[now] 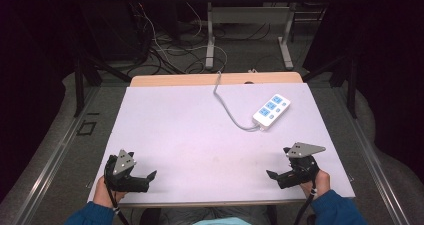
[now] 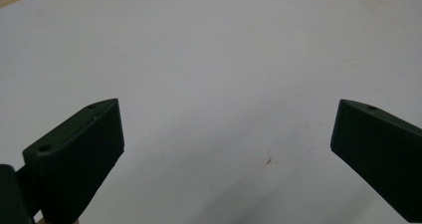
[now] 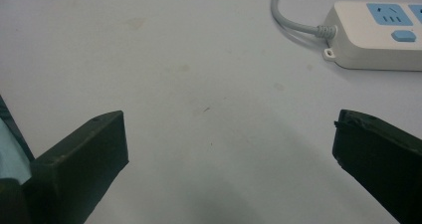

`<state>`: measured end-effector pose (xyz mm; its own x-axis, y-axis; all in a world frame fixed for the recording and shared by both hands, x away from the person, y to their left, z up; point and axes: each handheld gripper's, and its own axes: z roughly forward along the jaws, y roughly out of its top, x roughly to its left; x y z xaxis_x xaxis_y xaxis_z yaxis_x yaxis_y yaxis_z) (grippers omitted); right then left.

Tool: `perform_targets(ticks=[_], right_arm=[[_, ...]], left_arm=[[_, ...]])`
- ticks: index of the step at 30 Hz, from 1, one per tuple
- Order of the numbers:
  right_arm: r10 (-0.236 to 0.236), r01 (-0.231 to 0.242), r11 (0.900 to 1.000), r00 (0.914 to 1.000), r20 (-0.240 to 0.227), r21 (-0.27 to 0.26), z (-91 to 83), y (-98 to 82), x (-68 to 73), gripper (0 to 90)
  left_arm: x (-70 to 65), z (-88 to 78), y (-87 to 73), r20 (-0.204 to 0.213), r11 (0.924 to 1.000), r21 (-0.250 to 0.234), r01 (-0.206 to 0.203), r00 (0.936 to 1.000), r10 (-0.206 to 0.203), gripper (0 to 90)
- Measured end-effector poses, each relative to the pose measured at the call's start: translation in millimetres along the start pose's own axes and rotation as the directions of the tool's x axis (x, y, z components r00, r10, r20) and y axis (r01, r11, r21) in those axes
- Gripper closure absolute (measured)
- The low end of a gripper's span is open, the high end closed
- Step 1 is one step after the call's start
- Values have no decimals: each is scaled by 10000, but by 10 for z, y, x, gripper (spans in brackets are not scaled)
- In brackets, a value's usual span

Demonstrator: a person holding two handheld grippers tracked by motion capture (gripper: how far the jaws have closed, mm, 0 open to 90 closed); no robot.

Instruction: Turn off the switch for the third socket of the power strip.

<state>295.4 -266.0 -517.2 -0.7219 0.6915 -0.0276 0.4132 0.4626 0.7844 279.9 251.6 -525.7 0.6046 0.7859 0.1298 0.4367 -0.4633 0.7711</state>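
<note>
A white power strip [image 1: 271, 111] with blue sockets lies on the right half of the white table top [image 1: 190, 135], its grey cable [image 1: 227, 107] running to the far edge. The right gripper view shows that strip [image 3: 378, 35] at the upper right with its cable [image 3: 288, 15]. My left gripper [image 1: 142, 177] rests near the front left corner, open, with nothing between its jaws. My right gripper [image 1: 279, 171] rests near the front right, open and empty, a short way in front of the strip. Bare table lies between the left gripper's [image 2: 226, 149] jaws and the right gripper's [image 3: 229, 149].
The wooden table edge [image 1: 215, 79] shows past the white sheet. Beyond it stand another table's legs [image 1: 210, 35] and loose cables [image 1: 175, 50] on the floor. Dark curtains line both sides. Blue sleeves [image 1: 90, 216] enter from the bottom.
</note>
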Motion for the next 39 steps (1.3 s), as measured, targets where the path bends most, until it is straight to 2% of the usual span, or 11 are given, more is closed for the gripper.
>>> perform_targets(ticks=[6, 10, 12, 13, 14, 15, 20, 26, 27, 29, 39], right_arm=[[-32, 32, 10000, 10000, 8, 42, 13, 6, -14, 5], [223, -223, 9997, 9997, 65, 16, 19, 6, -16, 6], [90, -90, 9999, 9999, 51, 94, 23, 13, -39, 9], [211, -211, 9998, 9997, 129, -7, 29, 12, -34, 9], [242, -242, 9996, 9997, 6, 127, 26, 16, -41, 9], [285, -286, 9996, 9995, 133, 35, 40, 16, -45, 11], [425, -426, 9990, 9991, 93, 157, 76, 41, -79, 13], [271, -273, 9994, 9996, 121, 230, 142, 92, -114, 16], [285, -288, 9986, 9996, 67, 446, 139, 108, -121, 16], [285, -290, 9992, 9994, 183, 259, 161, 122, -141, 16], [374, -386, 9987, 9987, 351, 320, 236, 214, -269, 16]], left_arm=[[3, -1, 4, 66, 9999, 75, -100, 9999, 100, 5], [3, 0, 7, 51, 9999, 114, -111, 9999, 110, 5], [2, -2, 6, 37, 9999, 96, -116, 9999, 116, 5], [2, -2, 6, 41, 9999, 103, -109, 9999, 108, 6], [2, -1, 5, 40, 9999, 101, -105, 9999, 104, 6], [2, -1, 5, 40, 9999, 101, -105, 9999, 104, 6], [0, 0, 6, 31, 9999, 94, -121, 9999, 121, 7], [-8, 2, 6, 35, 10000, 12, -20, 10000, 20, 7], [-5, 0, 10, 19, 10000, 59, -73, 10000, 73, 7], [-7, 0, 11, -16, 9999, 63, -100, 9999, 100, 7], [-9, -3, 12, -65, 9999, -5, -141, 9999, 141, 6]])
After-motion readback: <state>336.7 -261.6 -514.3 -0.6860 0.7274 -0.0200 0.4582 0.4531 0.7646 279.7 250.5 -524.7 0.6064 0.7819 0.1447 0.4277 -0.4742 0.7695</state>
